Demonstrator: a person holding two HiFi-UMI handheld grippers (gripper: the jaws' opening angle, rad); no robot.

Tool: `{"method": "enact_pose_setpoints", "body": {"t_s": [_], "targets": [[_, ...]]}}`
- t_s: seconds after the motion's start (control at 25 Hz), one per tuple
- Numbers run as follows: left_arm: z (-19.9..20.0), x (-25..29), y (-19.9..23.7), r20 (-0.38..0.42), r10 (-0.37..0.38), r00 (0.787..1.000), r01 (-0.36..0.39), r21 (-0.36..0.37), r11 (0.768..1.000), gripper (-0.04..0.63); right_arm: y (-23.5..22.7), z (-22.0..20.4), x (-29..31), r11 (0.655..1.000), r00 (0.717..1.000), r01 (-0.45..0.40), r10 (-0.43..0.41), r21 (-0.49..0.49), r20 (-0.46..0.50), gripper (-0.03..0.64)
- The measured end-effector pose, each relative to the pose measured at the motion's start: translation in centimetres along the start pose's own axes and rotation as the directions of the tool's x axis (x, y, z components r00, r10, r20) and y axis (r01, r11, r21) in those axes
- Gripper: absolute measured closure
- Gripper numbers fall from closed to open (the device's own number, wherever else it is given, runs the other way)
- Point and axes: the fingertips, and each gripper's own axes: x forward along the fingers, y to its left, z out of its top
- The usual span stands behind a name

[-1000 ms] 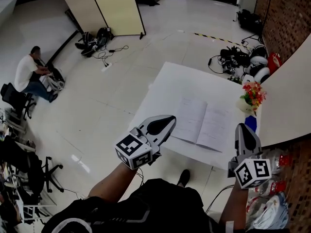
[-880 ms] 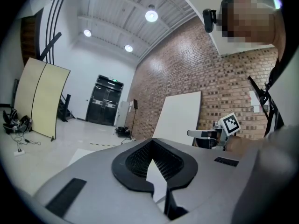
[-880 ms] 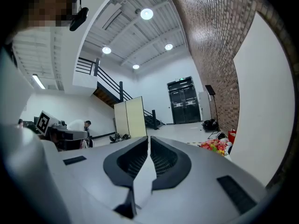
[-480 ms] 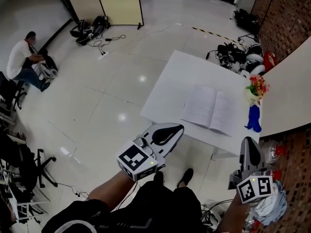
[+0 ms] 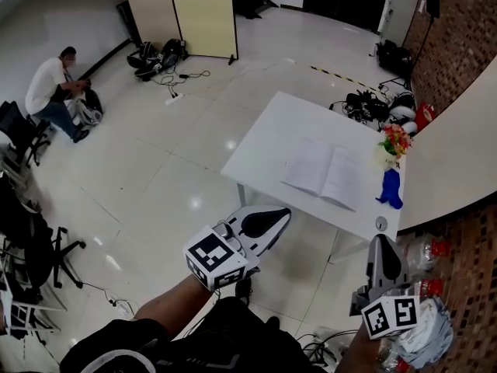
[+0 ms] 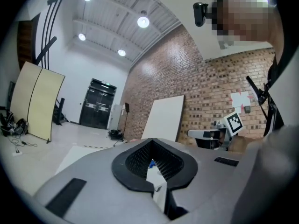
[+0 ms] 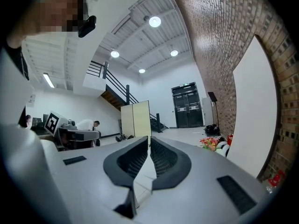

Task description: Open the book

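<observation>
- The white paper book (image 5: 326, 173) lies spread flat, pages up, on the white rectangular counter (image 5: 268, 127), near a bunch of orange and red flowers (image 5: 394, 140).
- Judging by that, the opening looks done, with no step left.
- The left gripper (image 5: 279, 215) and the right gripper (image 5: 380, 243) have their jaws pressed together on nothing, well apart from the counter.

The book (image 5: 324, 176) lies on the table (image 5: 276, 130), the flowers (image 5: 394, 141) just right of it at the edge.

Glossy tiled floor (image 5: 167, 173), matt white table (image 5: 268, 134), paper book (image 5: 322, 176)
</observation>
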Motion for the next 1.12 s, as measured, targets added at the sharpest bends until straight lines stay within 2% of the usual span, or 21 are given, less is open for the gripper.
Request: {"method": "enact_pose_setpoints", "body": {"t_s": [0.08,0.2,0.32,0.56,0.92,1.12], "targets": [[-0.1,-0.2,-3.6,0.013,-0.009,1.000,0.009,-0.004,1.000,0.601,0.1,-0.5,-2.9,1.000,1.000,-0.024,0.024,-0.011,-0.006,0.611],[-0.4,-0.7,-8.3,0.000,0.016,1.000,-0.016,0.053,0.998,0.600,-0.6,-1.4,-6.6,0.999,0.999,-0.037,0.036,-0.038,-0.017,0.611],[-0.6,-2.9,-10.7,-0.016,0.051,0.999,-0.051,0.041,0.998,0.601,0.0,-1.8,-9.0,0.998,0.998,-0.056,0.056,-0.007,-0.011,0.611],[-0.7,-8.9,-13.2,-0.023,0.081,0.996,-0.081,0.031,0.996,0.600,4.0,-0.5,-13.0,0.998,0.998,-0.062,0.062,0.001,0.029,0.611],[-2.5,-21.6,-14.8,-0.016,-0.001,1.000,0.001,0.026,1.000,0.601,15.7,-3.1,-18.4,1.000,1.000,0.015,-0.015,0.013,-0.006,0.611],[-3.0,-26.1,-16.5,-0.013,-0.014,1.000,0.014,-0.016,1.000,0.600,20.2,-3.9,-22.6,0.998,0.999,0.041,-0.040,0.042,-0.014,0.611]]}}
